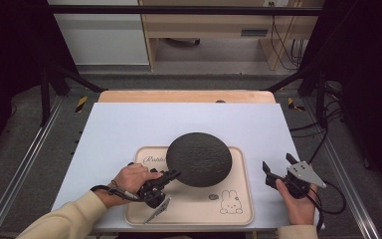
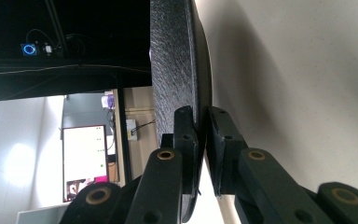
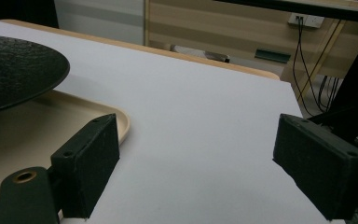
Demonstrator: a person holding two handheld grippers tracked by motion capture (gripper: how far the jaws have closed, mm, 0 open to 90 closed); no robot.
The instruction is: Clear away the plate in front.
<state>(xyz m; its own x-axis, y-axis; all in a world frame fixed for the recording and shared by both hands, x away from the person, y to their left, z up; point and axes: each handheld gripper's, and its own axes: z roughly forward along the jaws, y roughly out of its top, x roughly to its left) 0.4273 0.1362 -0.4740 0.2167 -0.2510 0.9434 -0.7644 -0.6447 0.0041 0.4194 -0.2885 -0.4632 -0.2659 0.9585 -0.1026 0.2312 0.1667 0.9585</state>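
Note:
A round black textured plate (image 1: 199, 158) hangs a little above a beige tray (image 1: 238, 209) printed with a rabbit. My left gripper (image 1: 175, 175) is shut on the plate's near-left rim, turned on its side. In the left gripper view the plate (image 2: 175, 60) stands edge-on between the two pads, with my left gripper (image 2: 203, 133) clamped on its rim. My right gripper (image 1: 277, 166) rests open on the table right of the tray. In the right gripper view my right gripper (image 3: 196, 163) spans bare table, with the plate (image 3: 14, 65) and the tray (image 3: 112, 116) at left.
A white table top (image 1: 129, 124) carries the tray at its front middle. A wooden shelf unit (image 1: 214, 30) and cables stand beyond the far edge. Dark frame bars (image 1: 54, 79) flank the table on both sides.

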